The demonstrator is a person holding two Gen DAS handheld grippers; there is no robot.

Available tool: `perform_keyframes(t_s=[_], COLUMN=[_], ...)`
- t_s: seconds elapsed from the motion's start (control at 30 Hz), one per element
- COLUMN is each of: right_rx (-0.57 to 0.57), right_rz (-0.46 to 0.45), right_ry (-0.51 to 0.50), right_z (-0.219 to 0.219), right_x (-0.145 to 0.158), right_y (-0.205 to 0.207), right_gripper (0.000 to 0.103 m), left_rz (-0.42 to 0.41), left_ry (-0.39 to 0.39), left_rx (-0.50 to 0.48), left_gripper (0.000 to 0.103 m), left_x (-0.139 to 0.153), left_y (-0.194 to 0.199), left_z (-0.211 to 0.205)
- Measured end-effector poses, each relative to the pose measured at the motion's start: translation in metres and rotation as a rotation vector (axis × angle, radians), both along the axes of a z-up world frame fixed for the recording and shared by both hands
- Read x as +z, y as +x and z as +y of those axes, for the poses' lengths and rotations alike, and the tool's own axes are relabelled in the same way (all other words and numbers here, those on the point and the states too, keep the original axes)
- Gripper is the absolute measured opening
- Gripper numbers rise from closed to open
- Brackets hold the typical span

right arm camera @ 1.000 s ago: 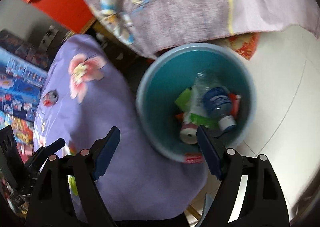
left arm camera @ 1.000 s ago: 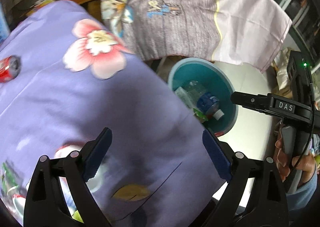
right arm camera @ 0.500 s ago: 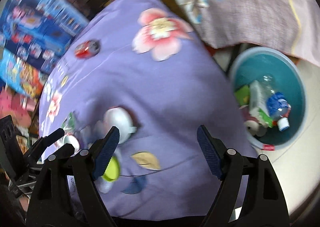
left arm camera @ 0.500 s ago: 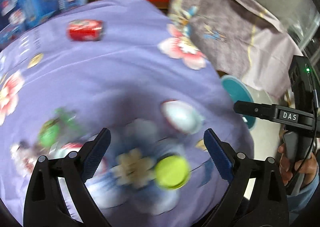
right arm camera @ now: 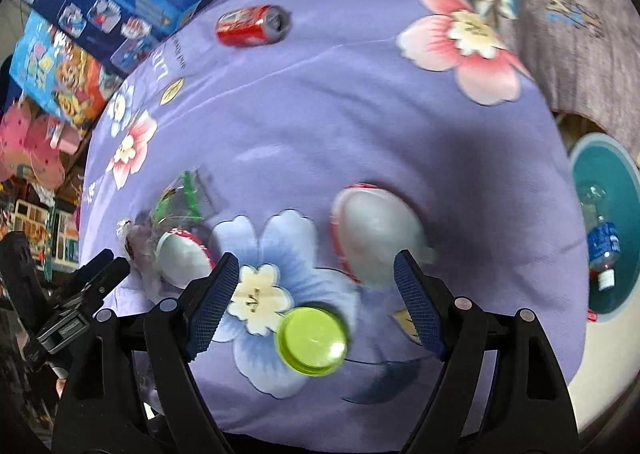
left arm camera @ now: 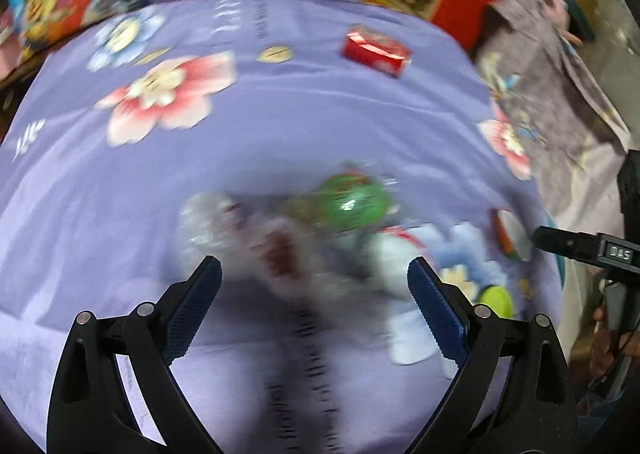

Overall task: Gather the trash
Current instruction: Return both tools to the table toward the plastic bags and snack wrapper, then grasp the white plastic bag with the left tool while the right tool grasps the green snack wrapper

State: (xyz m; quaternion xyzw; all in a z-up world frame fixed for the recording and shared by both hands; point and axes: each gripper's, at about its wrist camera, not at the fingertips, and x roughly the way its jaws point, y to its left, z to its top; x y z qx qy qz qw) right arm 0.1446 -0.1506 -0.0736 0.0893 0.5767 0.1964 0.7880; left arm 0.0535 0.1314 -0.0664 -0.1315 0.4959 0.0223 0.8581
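Both tongs stand released: your right gripper (right arm camera: 314, 286) has its blue pads wide apart with nothing pinched between them, and your left gripper (left arm camera: 314, 294) is equally spread and empty.

Locate the trash on the purple flowered cloth (right arm camera: 320, 125):

1. Lime-green cap (right arm camera: 312, 342). It lies flat, face up, on the printed blue flower, between and just below your right gripper's pads. It touches neither pad. Being round, it has no long axis.
2. White cup (right arm camera: 378, 236). It lies on its side just beyond your right gripper's right-hand pad. Its long axis runs diagonally, from upper left to lower right in the right wrist view; a red band shows along its upper edge.
3. Second white cup (right arm camera: 182, 256). It lies beyond the left-hand pad, red-trimmed, also on its side.
4. Green wrapper (left arm camera: 352, 205). It sits ahead of your left gripper, crumpled; blur hides its shape and axis. Clear crumpled plastic (left arm camera: 208, 221) lies just left of it.
5. Red can (right arm camera: 252, 25). It lies on its side at the far edge of the cloth, well apart from both grippers. Its long axis runs roughly left to right, top end to the right.

Teal bin (right arm camera: 608, 221) stands off the right edge of the cloth and holds a clear bottle (right arm camera: 600, 242) with a blue label, its white cap pointing down in view.
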Motion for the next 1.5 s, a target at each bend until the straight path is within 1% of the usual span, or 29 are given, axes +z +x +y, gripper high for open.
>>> perform_keyframes(t_s=[0.13, 0.23, 0.6, 0.67, 0.77, 1.07, 1.27, 1.37, 1.43, 1.5], right_rx=[0.037, 0.057, 0.062, 0.065, 0.077, 0.176, 0.213, 0.222, 0.221, 0.229], right_rz=[0.011, 0.021, 0.041, 0.046, 0.054, 0.065, 0.070, 0.082, 0.065, 0.058], right_ry=[-0.011, -0.023, -0.066, -0.071, -0.070, -0.044, -0.037, -0.038, -0.046, -0.040], right_z=[0.022, 0.036, 0.054, 0.059, 0.070, 0.133, 0.170, 0.180, 0.185, 0.187], right_x=[-0.002, -0.004, -0.010, -0.010, -0.010, -0.014, -0.026, -0.034, -0.035, -0.037], right_y=[0.005, 0.008, 0.012, 0.012, 0.012, 0.015, 0.029, 0.035, 0.038, 0.039], right_gripper=[0.076, 0.076, 0.076, 0.076, 0.076, 0.076, 0.076, 0.076, 0.081, 0.081], left_rz=[0.044, 0.064, 0.070, 0.061, 0.056, 0.055, 0.067, 0.075, 0.076, 0.076], left_ry=[-0.017, -0.028, -0.011, 0.000, -0.010, 0.004, 0.005, 0.004, 0.008, 0.007], left_rx=[0.058, 0.075, 0.042, 0.034, 0.028, 0.033, 0.044, 0.038, 0.036, 0.041], left_gripper=[0.094, 0.094, 0.094, 0.094, 0.094, 0.094, 0.094, 0.094, 0.094, 0.094], left_x=[-0.018, -0.026, -0.039, -0.039, -0.039, -0.035, -0.033, -0.034, -0.034, -0.034], left_y=[0.002, 0.005, 0.021, 0.020, 0.015, -0.003, -0.006, -0.004, -0.005, -0.005], left_z=[0.023, 0.029, 0.020, 0.021, 0.029, 0.056, 0.075, 0.079, 0.080, 0.081])
